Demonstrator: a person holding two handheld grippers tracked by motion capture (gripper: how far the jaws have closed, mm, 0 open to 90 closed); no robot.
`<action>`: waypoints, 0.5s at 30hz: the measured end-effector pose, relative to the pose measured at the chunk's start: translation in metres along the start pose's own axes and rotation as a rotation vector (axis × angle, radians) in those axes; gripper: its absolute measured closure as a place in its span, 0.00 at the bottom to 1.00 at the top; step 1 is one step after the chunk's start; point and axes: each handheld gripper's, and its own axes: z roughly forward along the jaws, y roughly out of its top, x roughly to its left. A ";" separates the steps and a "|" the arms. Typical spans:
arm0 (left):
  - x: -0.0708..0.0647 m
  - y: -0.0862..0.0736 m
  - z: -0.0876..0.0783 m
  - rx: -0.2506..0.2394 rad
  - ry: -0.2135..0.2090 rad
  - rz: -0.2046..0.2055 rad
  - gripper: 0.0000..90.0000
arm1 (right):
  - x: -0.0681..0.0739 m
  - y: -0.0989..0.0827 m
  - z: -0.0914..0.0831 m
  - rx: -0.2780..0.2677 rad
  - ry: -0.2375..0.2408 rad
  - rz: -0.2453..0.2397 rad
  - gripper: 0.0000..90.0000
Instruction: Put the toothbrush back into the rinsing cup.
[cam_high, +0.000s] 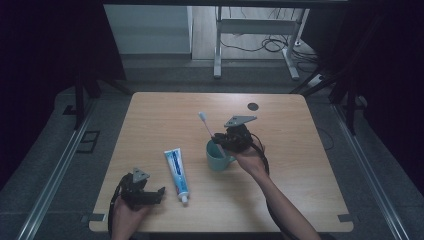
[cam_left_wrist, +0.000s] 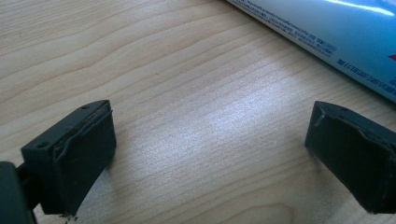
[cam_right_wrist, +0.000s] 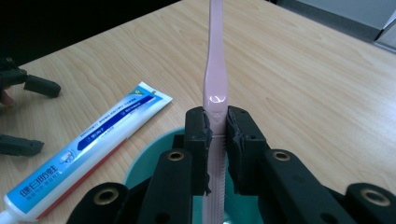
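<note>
Overhead, the high view lays out the whole wooden table (cam_high: 300, 150): the right gripper (cam_high: 227, 140) sits over a teal mug (cam_high: 216, 159) near the middle, a pink toothbrush (cam_high: 206, 125) slanting up out of it with its white bristle head at the top. The toothpaste tube (cam_high: 176, 172) lies flat to the mug's left, cap toward the person, and the left gripper (cam_high: 152, 196) rests low near the table's front edge, just beside the tube.

Close in, the right gripper view settles the grip: both black pads are clamped tight on the toothbrush (cam_right_wrist: 215, 107) handle, directly above the mug (cam_right_wrist: 154, 161) rim, with the tube's (cam_right_wrist: 93, 154) blue label legible.

Only the left gripper view makes clear that its jaws stand wide apart on bare wood, holding nothing, the tube (cam_left_wrist: 336, 32) passing beyond them.
</note>
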 end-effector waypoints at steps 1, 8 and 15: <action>0.000 0.000 0.000 0.000 0.000 0.000 0.02 | 0.000 -0.001 0.001 0.002 0.000 0.004 0.87; 0.000 0.000 0.000 0.000 0.000 -0.001 0.02 | -0.003 -0.011 0.008 0.021 0.008 0.018 0.87; 0.000 0.000 0.000 0.000 0.000 -0.001 0.02 | -0.005 -0.022 0.017 0.052 0.021 0.039 0.87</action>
